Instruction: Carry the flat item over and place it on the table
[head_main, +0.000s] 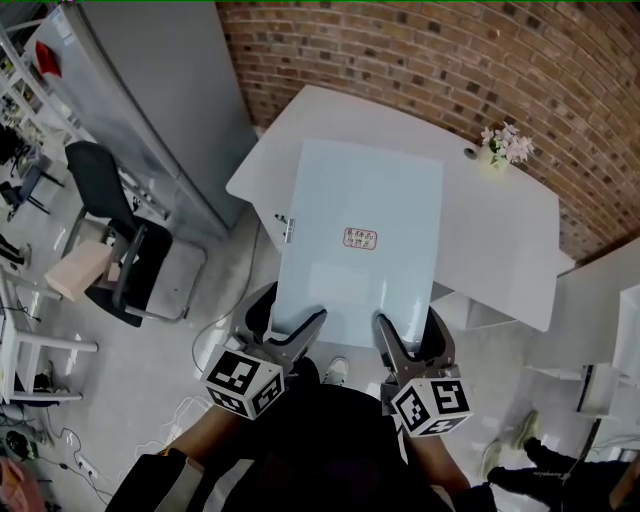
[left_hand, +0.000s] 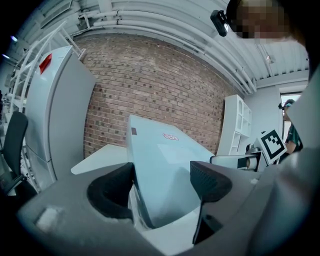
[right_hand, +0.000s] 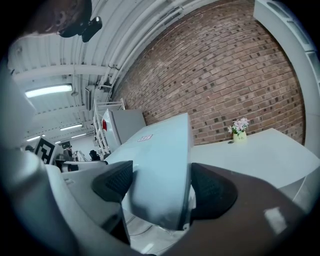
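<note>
Together, the 2 tongs reach forward side by side from the person's waist, the left tongs (head_main: 306, 333) and right tongs (head_main: 388, 335) each pinching the near edge of the pale blue panel (head_main: 360, 240). The panel slants out over the white desk (head_main: 490, 240); I cannot tell whether they touch. A small vase (head_main: 497, 160) by the desk's far edge holds pink flowers (head_main: 507, 143).

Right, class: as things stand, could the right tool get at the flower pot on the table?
Probably not: the right tool is shut on the pale panel, sharing it with the left tool, and the flower pot stands apart near the far edge of the table.
</note>
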